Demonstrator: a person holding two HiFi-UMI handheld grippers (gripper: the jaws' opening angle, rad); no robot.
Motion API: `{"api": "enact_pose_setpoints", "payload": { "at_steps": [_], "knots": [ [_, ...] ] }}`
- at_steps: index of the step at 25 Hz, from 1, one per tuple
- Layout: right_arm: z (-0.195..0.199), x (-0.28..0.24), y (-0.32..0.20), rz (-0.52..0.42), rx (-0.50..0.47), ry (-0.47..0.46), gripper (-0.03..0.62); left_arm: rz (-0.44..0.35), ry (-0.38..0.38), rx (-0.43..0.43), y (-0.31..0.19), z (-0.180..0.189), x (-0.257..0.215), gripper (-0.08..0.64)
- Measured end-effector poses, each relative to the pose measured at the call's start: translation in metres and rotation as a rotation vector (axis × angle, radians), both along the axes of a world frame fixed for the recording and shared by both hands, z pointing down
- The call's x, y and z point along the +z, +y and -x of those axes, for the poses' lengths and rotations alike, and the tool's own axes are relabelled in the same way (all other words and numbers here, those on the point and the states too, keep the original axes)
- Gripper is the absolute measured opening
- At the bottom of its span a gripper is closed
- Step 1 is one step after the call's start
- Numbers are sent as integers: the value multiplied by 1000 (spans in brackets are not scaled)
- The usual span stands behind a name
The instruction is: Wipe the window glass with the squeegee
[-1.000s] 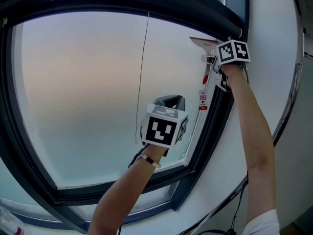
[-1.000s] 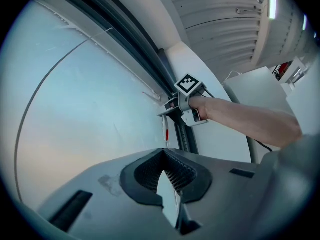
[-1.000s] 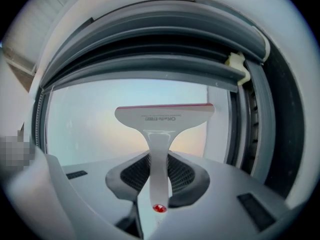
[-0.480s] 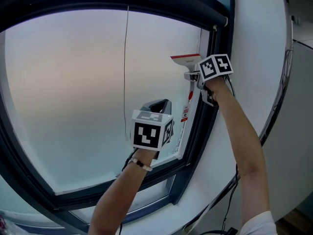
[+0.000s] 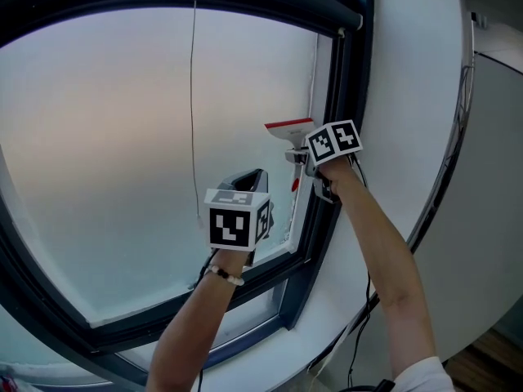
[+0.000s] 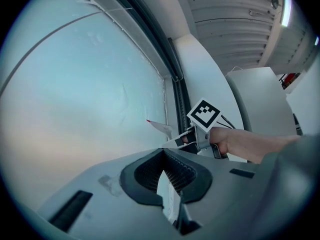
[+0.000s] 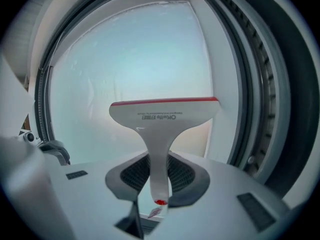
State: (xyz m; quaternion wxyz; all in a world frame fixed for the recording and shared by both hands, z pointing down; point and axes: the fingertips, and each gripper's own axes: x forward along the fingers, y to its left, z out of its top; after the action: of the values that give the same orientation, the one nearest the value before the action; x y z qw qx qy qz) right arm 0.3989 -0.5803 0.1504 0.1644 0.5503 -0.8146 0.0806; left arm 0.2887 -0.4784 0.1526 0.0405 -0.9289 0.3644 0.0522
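Head view: frosted window glass [image 5: 114, 137] in a dark frame [image 5: 347, 96]. White plastic T-shaped squeegee [image 5: 288, 129] with a red blade edge, by the frame's right edge, sticking out of the right gripper [image 5: 304, 158]. Left gripper [image 5: 249, 180] is lower, just beside it.
Left gripper view: ribbed pad tips meet, nothing between them.
Right gripper view: jaws clamped on the squeegee handle, blade against the glass.

Dark window frame [image 5: 353, 80], thin cord [image 5: 194, 113] (hanging straight), white curved wall [image 5: 417, 96]
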Motion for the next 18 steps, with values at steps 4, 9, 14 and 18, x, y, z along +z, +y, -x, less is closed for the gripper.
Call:
{"api": "enact_pose_setpoints", "payload": {
  "at_steps": [4,9,14,18],
  "knots": [
    [0,46,-1,61,3,-6,78,46,-5,21,2,0,29,0],
    [-5,115,5,207,-9,38,78,126,-7,58,4,-7,79,0],
    [-16,163,16,335,-9,128,78,216,5,84,-3,-15,124,0],
    [-16,188,17,389,-25,120,78,250,12,91,-3,-23,143,0]
  ]
}}
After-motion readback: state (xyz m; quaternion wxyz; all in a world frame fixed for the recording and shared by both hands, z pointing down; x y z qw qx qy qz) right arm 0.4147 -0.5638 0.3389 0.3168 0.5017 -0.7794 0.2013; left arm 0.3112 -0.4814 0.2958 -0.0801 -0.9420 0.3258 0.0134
